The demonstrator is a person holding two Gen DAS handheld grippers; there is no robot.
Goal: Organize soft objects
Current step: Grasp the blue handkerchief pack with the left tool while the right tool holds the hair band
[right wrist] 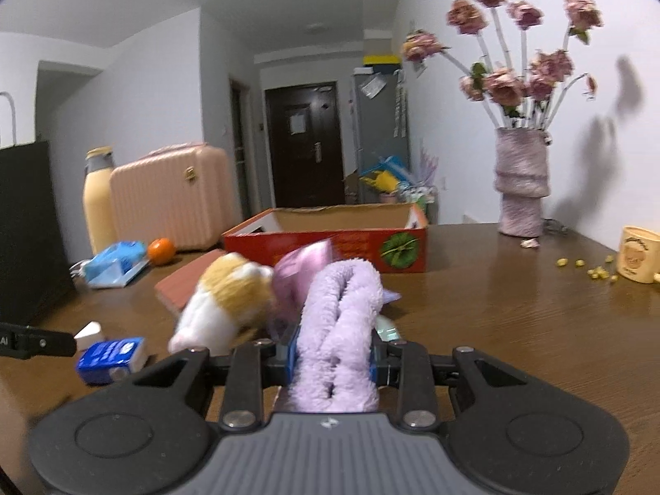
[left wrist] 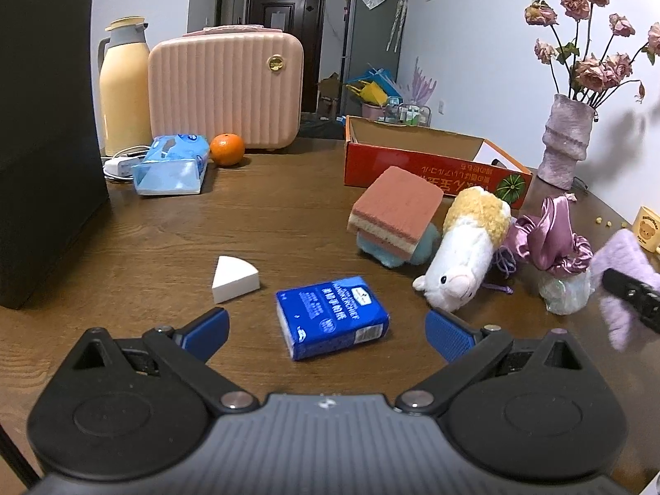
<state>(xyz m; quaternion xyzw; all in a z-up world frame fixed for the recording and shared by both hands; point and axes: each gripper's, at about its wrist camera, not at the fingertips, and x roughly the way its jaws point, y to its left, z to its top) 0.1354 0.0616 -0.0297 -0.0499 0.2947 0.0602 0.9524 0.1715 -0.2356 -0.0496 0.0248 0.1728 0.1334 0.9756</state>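
Right gripper [right wrist: 332,361]: jaws pressed together on a folded lilac fleece cloth [right wrist: 338,330], which bulges out above and below the pads. The cloth is light, limp and compressible; pinched across its folded middle it should hold securely, though loose ends will likely droop and drag. It is carried above the wooden table [right wrist: 515,330], near the table's middle, with the open red cardboard box [right wrist: 330,243] straight ahead toward the far edge, the probable destination.

Left gripper [left wrist: 326,330]: jaws spread wide and empty, hovering over a blue pocket-tissue pack [left wrist: 332,321] near the near edge. The pack is light and yielding, with a slick film wrapper; a grip across its short sides looks best.

Other soft items lie in a cluster in front of the box: a white-and-tan plush animal [left wrist: 466,251], a pink layered sponge [left wrist: 396,214] resting on a pale blue soft item that is mostly hidden, and a purple satin scrunchie [left wrist: 552,239]. A white wedge-shaped makeup sponge [left wrist: 235,278] sits beside the tissue pack.

Obstacles: the plush and scrunchie lie between the carried cloth and the box's near wall, so the cloth must pass over them. A vase of dried roses [right wrist: 522,185] stands near the far right corner, fragile and easily tipped; a cream mug [right wrist: 639,253] sits at the right edge. A tangerine [left wrist: 227,148], wet-wipes pack [left wrist: 171,165], pink vanity case [left wrist: 225,90] and thermos [left wrist: 123,82] occupy the far left.
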